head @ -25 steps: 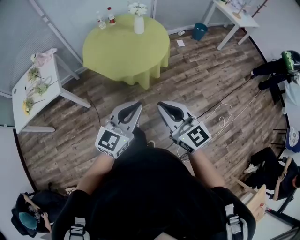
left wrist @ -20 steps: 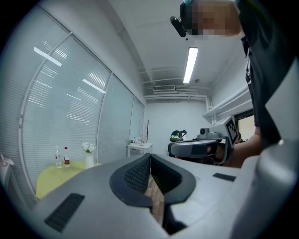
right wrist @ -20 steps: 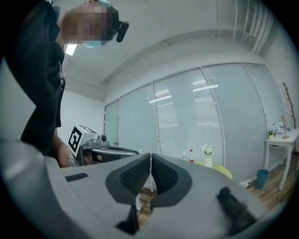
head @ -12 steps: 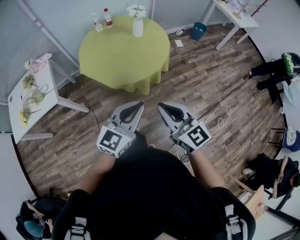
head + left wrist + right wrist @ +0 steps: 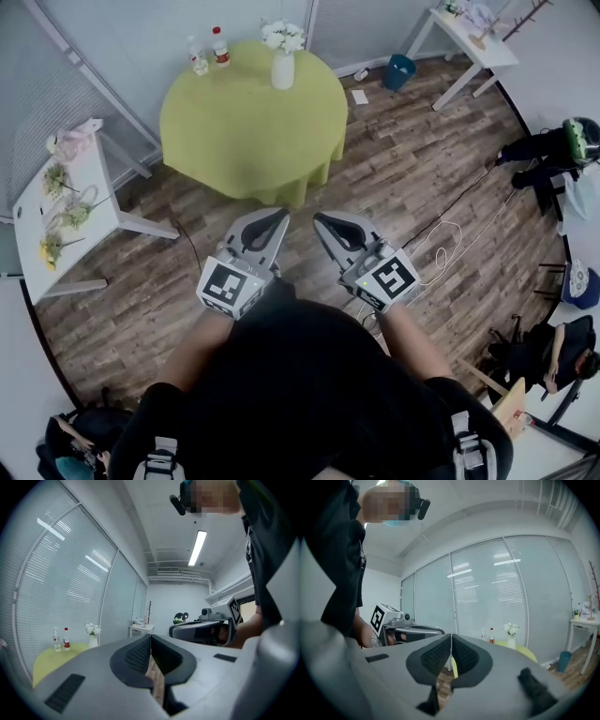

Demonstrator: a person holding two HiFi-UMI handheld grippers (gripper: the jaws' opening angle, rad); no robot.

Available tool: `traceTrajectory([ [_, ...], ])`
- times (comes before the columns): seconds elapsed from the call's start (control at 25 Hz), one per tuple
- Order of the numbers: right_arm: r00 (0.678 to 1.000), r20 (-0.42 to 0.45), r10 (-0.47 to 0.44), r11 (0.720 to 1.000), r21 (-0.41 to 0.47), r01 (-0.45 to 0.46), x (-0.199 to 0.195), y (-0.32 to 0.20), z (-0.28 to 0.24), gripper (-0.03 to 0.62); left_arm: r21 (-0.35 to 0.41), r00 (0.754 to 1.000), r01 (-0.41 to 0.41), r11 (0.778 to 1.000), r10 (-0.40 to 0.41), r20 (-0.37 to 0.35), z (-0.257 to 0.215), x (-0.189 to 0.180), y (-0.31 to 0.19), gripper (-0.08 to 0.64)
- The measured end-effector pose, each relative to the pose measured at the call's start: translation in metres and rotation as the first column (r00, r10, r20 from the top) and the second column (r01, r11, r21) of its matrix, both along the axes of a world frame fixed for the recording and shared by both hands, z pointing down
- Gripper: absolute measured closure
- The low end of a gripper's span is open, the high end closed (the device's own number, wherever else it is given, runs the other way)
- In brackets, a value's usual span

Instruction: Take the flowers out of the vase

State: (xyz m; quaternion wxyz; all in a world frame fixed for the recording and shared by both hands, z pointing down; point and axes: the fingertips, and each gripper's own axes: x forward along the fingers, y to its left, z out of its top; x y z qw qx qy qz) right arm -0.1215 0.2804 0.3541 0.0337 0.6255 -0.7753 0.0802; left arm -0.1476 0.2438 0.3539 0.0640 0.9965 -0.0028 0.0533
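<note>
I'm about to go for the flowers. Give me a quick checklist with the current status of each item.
1. Left gripper empty: ok, shut on nothing.
2. Right gripper empty: ok, shut on nothing.
3. Jaws open for a grasp: not ok.
4. Vase upright, flowers in it: ok.
5. Vase within reach: not ok, floor lies between the grippers and the round table.
6. Bottles apart from vase: ok.

Your right gripper (image 5: 451, 643): grey jaws pressed together, nothing between them. Ahead, well apart: white flowers (image 5: 511, 628) upright in slim white vase (image 5: 512, 643) on round yellow-green clothed table (image 5: 528, 654). Two small plastic bottles (image 5: 491, 635) stand near the vase.
</note>
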Motion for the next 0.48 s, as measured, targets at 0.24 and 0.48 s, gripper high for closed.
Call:
traceTrajectory([
  [0.24, 1.0, 0.0, 0.01, 1.0, -0.013, -0.01, 0.009, -0.034, 0.005, 0.572, 0.008, 1.0, -0.009, 1.0, 0.009, 0.004, 0.003, 0.008, -0.034, 0.546],
  [0.48, 1.0, 0.007, 0.019, 1.0, -0.016, -0.019, 0.015, -0.073, 0.006, 0.572, 0.002, 1.0, -0.024, 1.0, 0.024, 0.007, 0.007, 0.017, -0.071, 0.546],
])
